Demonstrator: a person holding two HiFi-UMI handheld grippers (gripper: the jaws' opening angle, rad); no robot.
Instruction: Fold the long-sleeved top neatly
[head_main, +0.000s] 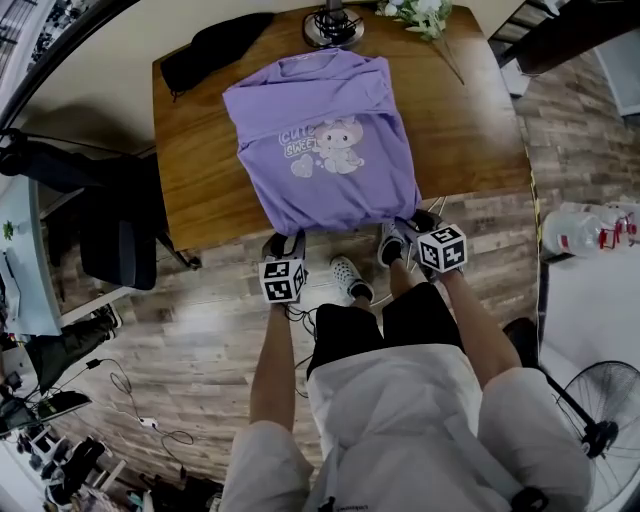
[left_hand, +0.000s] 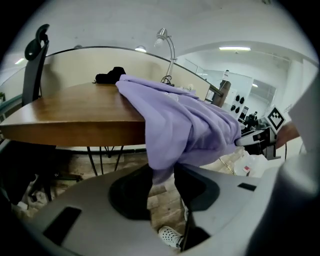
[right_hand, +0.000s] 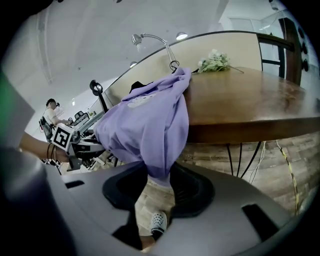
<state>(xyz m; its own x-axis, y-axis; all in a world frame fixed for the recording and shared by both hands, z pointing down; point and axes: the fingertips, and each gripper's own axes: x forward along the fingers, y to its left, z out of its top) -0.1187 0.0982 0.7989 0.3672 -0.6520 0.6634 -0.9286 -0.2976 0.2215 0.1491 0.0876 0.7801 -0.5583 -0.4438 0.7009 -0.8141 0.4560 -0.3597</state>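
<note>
The wooden table (head_main: 190, 170) has bare board left and right of the purple long-sleeved top (head_main: 320, 140), which lies print-up at its middle, hem hanging over the near edge. There the left gripper (head_main: 284, 243) and right gripper (head_main: 408, 228) each pinch a hem corner, jaws narrow.

Purple long-sleeved top (head_main: 320, 140) lies print-up on the table (head_main: 470, 130), hem draped over its edge

Lilac long-sleeved top (head_main: 300, 190), white-and-pink cartoon cat print (head_main: 340, 145) on it; warm brown wood-grain desk (head_main: 470, 120); black garment (head_main: 215, 45); white flowers (head_main: 420, 14) with green leaves.
</note>
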